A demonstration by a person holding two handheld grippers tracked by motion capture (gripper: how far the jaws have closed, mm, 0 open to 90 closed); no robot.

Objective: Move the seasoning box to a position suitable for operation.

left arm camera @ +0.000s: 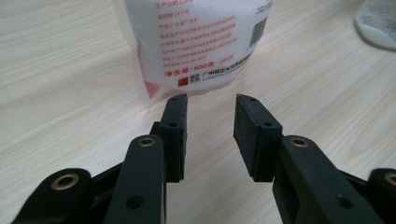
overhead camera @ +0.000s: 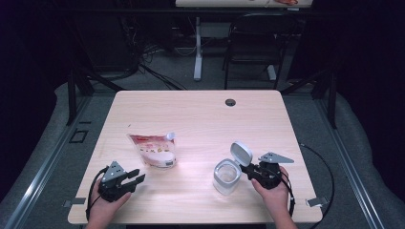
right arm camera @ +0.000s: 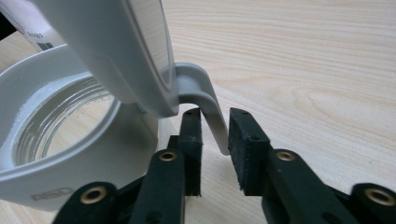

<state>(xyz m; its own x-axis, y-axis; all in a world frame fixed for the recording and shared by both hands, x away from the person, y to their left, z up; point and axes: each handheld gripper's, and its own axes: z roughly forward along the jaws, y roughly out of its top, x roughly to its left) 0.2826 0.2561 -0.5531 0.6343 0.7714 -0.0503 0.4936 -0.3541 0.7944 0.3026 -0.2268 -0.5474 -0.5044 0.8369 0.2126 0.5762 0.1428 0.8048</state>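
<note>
My left gripper [overhead camera: 135,180] sits near the front-left of the table [overhead camera: 191,109], jaws apart with nothing between them, aimed at the bottom edge of the pouch [overhead camera: 155,149], which lies flat just ahead and is not touched. Right of centre stands the clear jar [overhead camera: 226,176], its flip lid [overhead camera: 241,153] hinged open. My right gripper [overhead camera: 247,168] is beside the jar, jaws straddling the grey lid hinge tab [right arm camera: 205,100]; can't tell if the pads are pressing on it.

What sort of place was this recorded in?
Probably a lab or recording room, not a home: a bare wooden table ringed by dark curtains, loose cables on a grey floor, and a black chair behind.
</note>
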